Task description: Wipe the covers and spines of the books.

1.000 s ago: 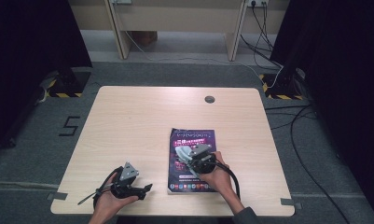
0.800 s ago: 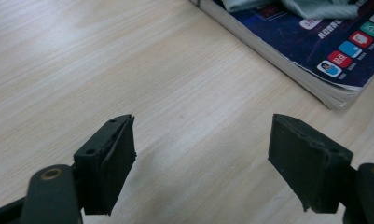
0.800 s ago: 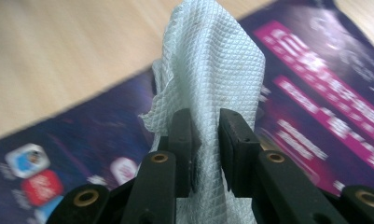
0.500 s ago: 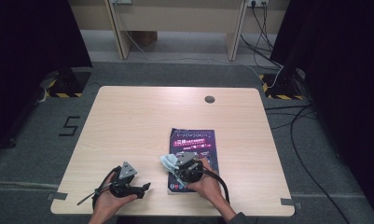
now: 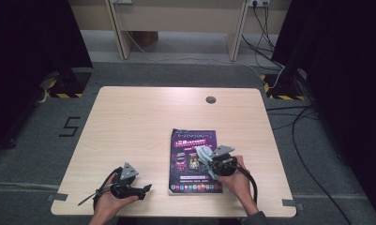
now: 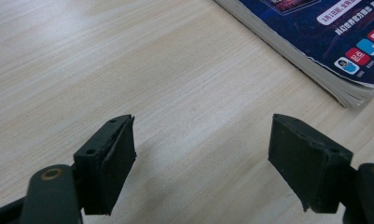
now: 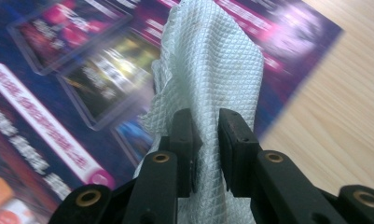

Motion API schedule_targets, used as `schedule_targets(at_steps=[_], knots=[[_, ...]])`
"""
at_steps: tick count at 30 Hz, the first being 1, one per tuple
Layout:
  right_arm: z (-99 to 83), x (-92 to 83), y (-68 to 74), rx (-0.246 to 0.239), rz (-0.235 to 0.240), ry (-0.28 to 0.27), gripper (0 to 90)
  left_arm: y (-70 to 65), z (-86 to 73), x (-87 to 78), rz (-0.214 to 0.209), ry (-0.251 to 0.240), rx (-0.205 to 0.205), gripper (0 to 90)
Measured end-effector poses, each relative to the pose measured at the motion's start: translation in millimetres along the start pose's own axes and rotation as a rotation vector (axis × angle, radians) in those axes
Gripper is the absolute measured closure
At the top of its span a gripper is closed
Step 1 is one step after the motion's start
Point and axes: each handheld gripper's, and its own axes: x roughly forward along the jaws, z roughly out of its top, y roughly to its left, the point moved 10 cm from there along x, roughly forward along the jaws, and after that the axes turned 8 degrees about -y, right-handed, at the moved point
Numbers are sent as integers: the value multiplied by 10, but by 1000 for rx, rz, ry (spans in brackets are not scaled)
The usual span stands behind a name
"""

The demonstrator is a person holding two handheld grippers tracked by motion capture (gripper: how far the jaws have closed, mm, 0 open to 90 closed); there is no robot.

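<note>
Your right gripper (image 5: 213, 164) has its jaws clamped on a white quilted cloth (image 7: 208, 70), which you can see pinched between the two black pads in the right gripper view, the free end of it standing out ahead of the jaws and draping over the cover beneath. In the high view the cloth (image 5: 204, 153) sits at the front of that gripper, over the lower right part of the magazine (image 5: 188, 143), which lies flat on the wooden table (image 5: 143, 117) just right of the table's middle, near your edge. The magazine's dark purple cover shows behind the cloth in the right gripper view, blurred. Your left gripper (image 5: 136, 190) rests low at the near left of the table, well apart from the cloth, with its jaws standing wide and nothing between them; the left gripper view shows bare wood in the gap and the magazine's (image 6: 324, 42) near corner off to the upper right, close to the jaws but not touching them.
</note>
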Motion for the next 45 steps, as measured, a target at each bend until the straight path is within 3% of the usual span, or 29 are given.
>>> schedule_targets(at_steps=[5, 11, 15, 25, 30, 36, 38, 43, 45], knots=[[-61, -54, -80, 15, -29, 6, 768, -5, 2, -7, 4, -1, 3, 224], [-27, -38, 33, -5, -36, 10, 772, 4, -3, -20, 13, 0, 7, 224], [82, 44, 261, -33, -2, -3, 772, 23, -8, -38, 24, 4, 7, 223], [349, 188, 1064, -128, 147, -33, 772, 41, -18, -52, 34, 5, 1, 224], [377, 175, 1265, -160, 177, -39, 773, 71, -40, -55, 46, 19, -3, 223], [349, 140, 1259, -160, 189, -35, 772, 95, -56, -62, 60, 24, -16, 223], [319, 124, 1196, -169, 175, -33, 772, 98, -55, -61, 60, 25, -17, 223], [207, 63, 900, -121, 116, -21, 773, 107, -54, -61, 64, 23, -20, 223], [185, 43, 876, -112, 114, -25, 774, 117, -54, -62, 67, 25, -22, 223]])
